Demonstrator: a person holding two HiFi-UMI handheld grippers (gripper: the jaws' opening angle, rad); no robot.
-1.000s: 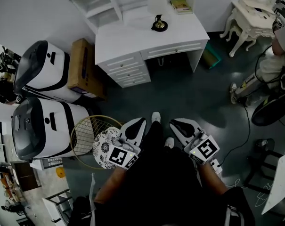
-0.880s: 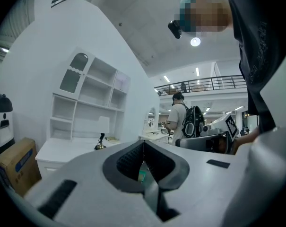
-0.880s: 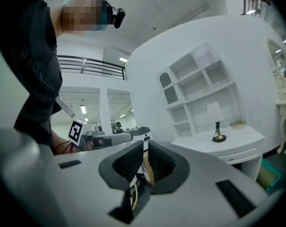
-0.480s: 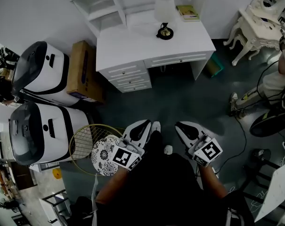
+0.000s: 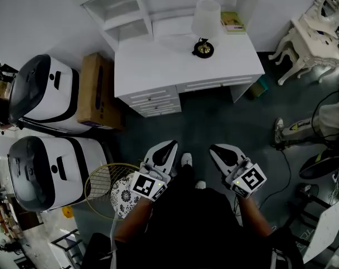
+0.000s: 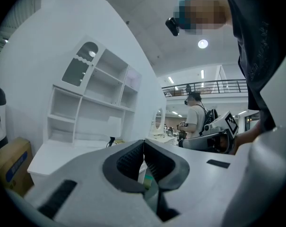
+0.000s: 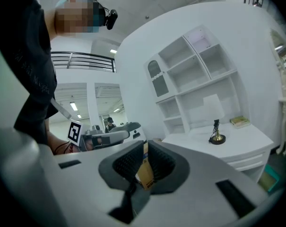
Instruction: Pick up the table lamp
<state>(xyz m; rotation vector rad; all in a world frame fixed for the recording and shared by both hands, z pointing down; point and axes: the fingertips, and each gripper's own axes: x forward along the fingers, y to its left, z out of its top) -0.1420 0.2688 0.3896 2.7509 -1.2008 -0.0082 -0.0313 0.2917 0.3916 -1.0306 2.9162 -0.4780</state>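
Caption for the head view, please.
Left claw and right claw, both shut, face the white desk bearing the table lamp.

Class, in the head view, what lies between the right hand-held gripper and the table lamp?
From the right hand-held gripper, the head view shows bare dark floor, then the front and top of the white desk, up to the table lamp.

My left gripper is matt plastic with ribbed dark pads; the lamp has a glossy brass base, the desk is smooth white.
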